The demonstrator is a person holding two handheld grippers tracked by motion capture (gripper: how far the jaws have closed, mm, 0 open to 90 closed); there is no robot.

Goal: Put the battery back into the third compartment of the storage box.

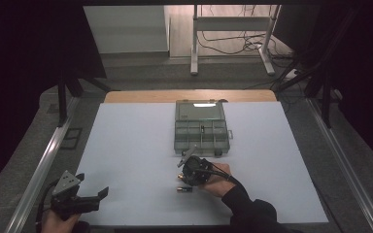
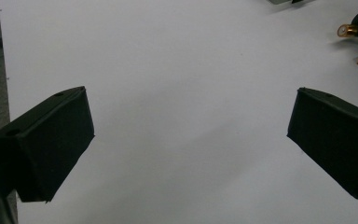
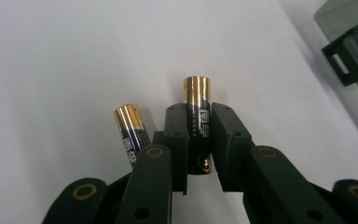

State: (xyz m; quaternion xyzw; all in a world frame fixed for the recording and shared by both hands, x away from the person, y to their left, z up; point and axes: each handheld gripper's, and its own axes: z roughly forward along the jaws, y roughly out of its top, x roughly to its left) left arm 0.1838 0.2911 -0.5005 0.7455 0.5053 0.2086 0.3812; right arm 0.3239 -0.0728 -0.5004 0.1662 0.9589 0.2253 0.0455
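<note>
My right gripper (image 3: 198,122) is shut on a black-and-gold battery (image 3: 197,100), whose gold end sticks out past the fingertips. A second battery (image 3: 131,130) lies on the white sheet just left of the jaws. In the high view the right gripper (image 1: 183,171) sits in front of the grey compartment box (image 1: 202,130), with one battery (image 1: 185,189) on the sheet below it. My left gripper (image 1: 102,194) rests at the near left corner, jaws wide apart over bare sheet. The left gripper view shows its open jaws (image 2: 191,126) and two gold battery tips (image 2: 347,31) at top right.
The compartment box stands open, lid (image 1: 199,109) tilted back, a small dark item in one middle cell. A latch of the box (image 3: 349,60) shows at the right gripper view's upper right. The white sheet (image 1: 126,155) covers the table; metal rails run along both sides.
</note>
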